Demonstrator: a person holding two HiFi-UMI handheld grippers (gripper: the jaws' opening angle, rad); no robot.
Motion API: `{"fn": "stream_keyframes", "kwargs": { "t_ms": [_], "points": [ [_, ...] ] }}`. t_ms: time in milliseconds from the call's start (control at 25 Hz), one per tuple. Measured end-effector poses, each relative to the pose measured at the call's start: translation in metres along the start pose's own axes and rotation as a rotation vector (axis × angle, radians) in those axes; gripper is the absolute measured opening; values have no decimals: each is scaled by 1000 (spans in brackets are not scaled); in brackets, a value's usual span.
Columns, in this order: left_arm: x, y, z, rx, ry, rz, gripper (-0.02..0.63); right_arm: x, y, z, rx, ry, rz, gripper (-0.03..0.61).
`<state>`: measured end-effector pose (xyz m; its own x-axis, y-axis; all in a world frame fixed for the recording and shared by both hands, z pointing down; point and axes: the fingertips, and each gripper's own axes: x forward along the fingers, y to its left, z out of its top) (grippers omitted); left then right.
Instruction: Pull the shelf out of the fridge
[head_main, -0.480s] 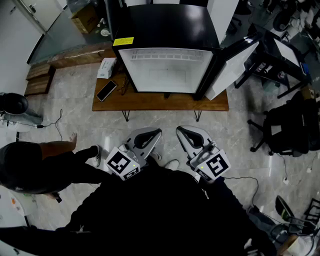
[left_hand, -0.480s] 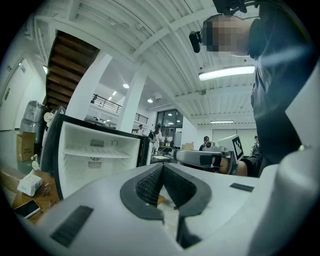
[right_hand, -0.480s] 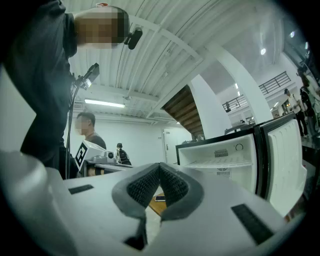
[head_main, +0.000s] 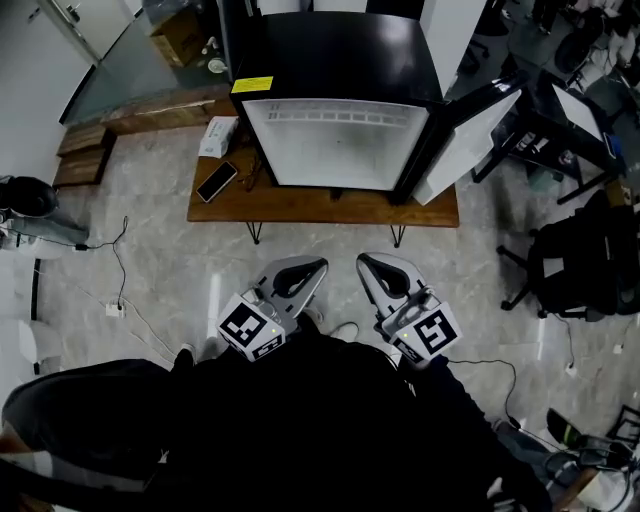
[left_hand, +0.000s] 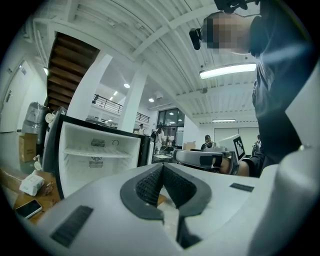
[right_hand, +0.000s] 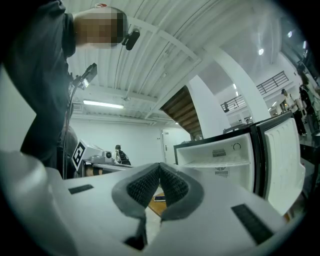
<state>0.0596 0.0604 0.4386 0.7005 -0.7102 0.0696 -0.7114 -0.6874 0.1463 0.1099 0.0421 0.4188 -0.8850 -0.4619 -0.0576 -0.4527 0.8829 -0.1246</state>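
Hovering: left gripper (head_main: 318, 266) and right gripper (head_main: 364, 260), level, well short of the fridge (head_main: 335, 60)
Jaws: both pairs closed tip to tip, empty
Shelf (left_hand: 95, 153): inside the open fridge, across its upper part

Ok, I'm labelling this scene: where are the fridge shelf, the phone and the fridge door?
Shelf (left_hand: 97, 153): left gripper view, on its front edge inside the fridge.
Phone (head_main: 214, 181): head view, middle of its dark screen.
Door (head_main: 470, 140): head view, on its white inner face.
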Motion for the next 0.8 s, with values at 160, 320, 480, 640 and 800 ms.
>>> {"fn": "stream_keyframes", "kwargs": {
  "t_ms": [160, 320, 480, 640, 800],
  "points": [
    [-2, 5, -1, -7, 3, 22, 6, 0, -4, 5, 61, -36, 11, 6],
    [-2, 14, 0, -27, 0, 45, 6, 4, -8, 6, 34, -44, 14, 6],
    [1, 22, 4, -25, -6, 61, 6, 14, -22, 2, 105, -55, -26, 6],
    [6, 35, 14, -9, -20, 79, 6, 26, -44, 1, 257, -90, -110, 8],
    [18, 63, 22, 4, -41, 93, 6, 48, -73, -3, 387, -140, -179, 8]
  ]
}}
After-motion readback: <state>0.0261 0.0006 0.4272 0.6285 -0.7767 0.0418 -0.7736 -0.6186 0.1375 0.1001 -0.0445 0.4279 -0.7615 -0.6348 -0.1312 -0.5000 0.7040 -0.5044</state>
